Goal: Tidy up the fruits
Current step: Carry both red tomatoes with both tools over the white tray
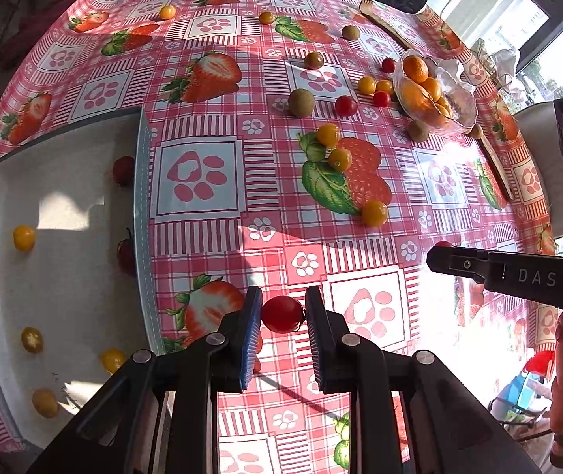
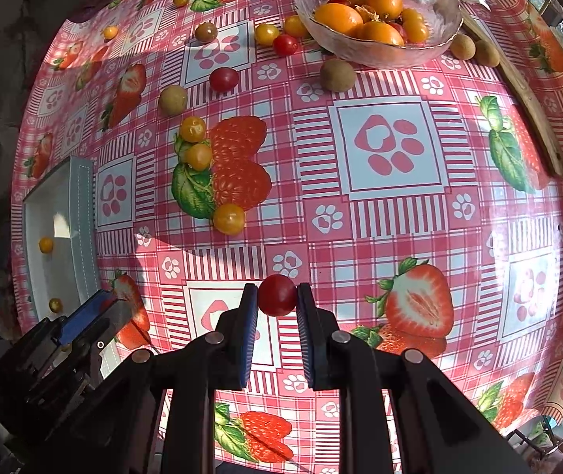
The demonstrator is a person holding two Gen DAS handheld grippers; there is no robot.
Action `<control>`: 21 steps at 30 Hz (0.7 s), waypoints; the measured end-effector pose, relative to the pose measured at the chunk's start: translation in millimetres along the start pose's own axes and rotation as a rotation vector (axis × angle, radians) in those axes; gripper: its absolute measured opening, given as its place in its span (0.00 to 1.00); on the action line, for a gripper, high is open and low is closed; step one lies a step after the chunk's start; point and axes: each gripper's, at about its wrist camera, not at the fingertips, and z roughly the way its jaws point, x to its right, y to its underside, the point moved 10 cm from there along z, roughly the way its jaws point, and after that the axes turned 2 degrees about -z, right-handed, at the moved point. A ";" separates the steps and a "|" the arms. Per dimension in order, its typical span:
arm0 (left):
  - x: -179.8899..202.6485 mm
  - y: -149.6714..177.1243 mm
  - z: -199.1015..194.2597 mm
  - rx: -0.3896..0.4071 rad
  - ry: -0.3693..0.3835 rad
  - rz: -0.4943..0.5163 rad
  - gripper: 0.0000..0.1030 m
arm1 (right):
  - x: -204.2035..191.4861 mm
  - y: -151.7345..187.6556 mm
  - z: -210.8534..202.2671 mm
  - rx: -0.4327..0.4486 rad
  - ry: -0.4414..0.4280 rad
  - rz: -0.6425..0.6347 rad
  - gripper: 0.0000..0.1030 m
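My left gripper (image 1: pixel 282 313) is shut on a red cherry tomato (image 1: pixel 281 314), held above the tablecloth just right of the white tray (image 1: pixel 142 166). The tray holds several yellow and dark red small fruits (image 1: pixel 23 237). My right gripper (image 2: pixel 277 296) is shut on another red cherry tomato (image 2: pixel 277 295). The right gripper also shows in the left wrist view (image 1: pixel 445 254) at the right. The left gripper shows in the right wrist view (image 2: pixel 84 312) at lower left, by the tray (image 2: pixel 80 213). Loose yellow tomatoes (image 1: pixel 374 213) and red tomatoes (image 1: pixel 346 105) lie on the table.
A glass bowl (image 2: pixel 364 49) of oranges and small tomatoes stands at the far side. Brown round fruits (image 1: pixel 301 102) lie scattered around it. A wooden stick (image 2: pixel 534 110) lies along the right. The table edge curves close at the left and far side.
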 end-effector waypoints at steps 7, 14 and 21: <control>-24.6 2.1 -16.5 0.032 -0.007 -0.042 0.23 | -27.3 -0.7 -0.7 0.000 0.001 -0.047 0.21; -62.7 4.8 -31.6 0.065 -0.029 -0.103 0.23 | -69.9 -2.4 3.1 -0.004 -0.008 -0.118 0.21; -112.6 8.0 -39.8 0.084 -0.070 -0.174 0.23 | -119.1 -5.7 10.2 -0.014 -0.025 -0.191 0.21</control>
